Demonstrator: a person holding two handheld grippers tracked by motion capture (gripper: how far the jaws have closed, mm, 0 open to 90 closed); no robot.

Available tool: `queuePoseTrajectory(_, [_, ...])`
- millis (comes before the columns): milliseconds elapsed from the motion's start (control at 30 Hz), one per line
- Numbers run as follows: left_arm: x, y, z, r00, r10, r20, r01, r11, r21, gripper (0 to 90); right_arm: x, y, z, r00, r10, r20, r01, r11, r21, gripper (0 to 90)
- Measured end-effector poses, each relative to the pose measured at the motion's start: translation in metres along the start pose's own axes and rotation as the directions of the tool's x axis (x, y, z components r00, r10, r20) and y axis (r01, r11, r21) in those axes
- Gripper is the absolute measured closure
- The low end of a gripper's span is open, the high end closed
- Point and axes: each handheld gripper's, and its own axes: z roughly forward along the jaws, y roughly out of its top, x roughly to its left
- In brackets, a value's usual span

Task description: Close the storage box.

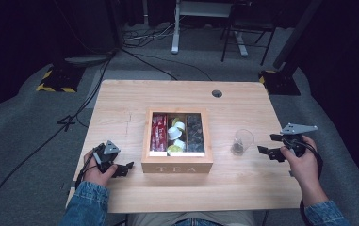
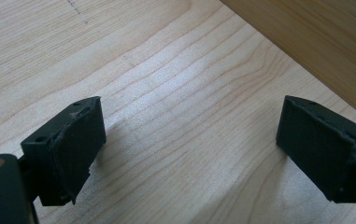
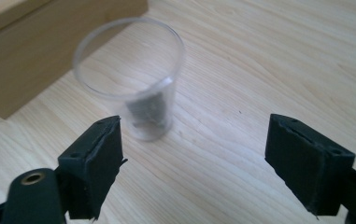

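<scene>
Cup point(image 3: 133, 84) just beyond spread right gripper point(image 3: 192, 158)

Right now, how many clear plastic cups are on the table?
1. The clear plastic cup stands upright right of the wooden tea box, ahead of the open right gripper; something dark lies in its bottom.

Pale wood table point(image 1: 120, 99) w/ fine grain lines, light tan. Tea box point(image 1: 177, 167) a darker honey wood, faint "TEA" lettering on near wall. Inside: red packets point(image 1: 159, 133) at left, white & yellow-green pods point(image 1: 176, 134) mid, dark grey-black pods point(image 1: 195, 134) at right. Clear cup point(image 3: 136, 74) right of box, dark bit at bottom. Both grippers black, left gripper point(image 2: 189, 149) & right gripper point(image 3: 194, 163); grey plate point(image 1: 299, 127) on right one. Blue denim sleeves point(image 1: 85, 202). Grey carpet; yellow-black hazard stripes point(image 1: 54, 82) far left.
</scene>
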Motion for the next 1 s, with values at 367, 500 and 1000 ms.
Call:
queuePoseTrajectory(367, [0.000, 0.000, 0.000, 1.0000, -0.002, -0.001, 0.002, 1.0000, 0.001, 7.8, -0.027, -0.043, 0.014, 0.9943, 0.104, 0.024, -0.103, 0.994, -0.022, 20.6])
queuePoseTrajectory(500, [0.001, 0.001, 0.000, 1.0000, 0.003, -0.002, -0.003, 1.0000, 0.005, 7.4, -0.032, -0.054, 0.023, 0.9931, 0.117, 0.005, -0.117, 0.993, -0.011, 20.6])
queuePoseTrajectory(1000, [0.001, 0.001, 0.001, 1.0000, 0.002, -0.003, -0.002, 1.0000, 0.006, 6.7, -0.024, -0.072, 0.047, 0.9953, 0.093, 0.023, -0.093, 0.996, -0.010, 15.5])
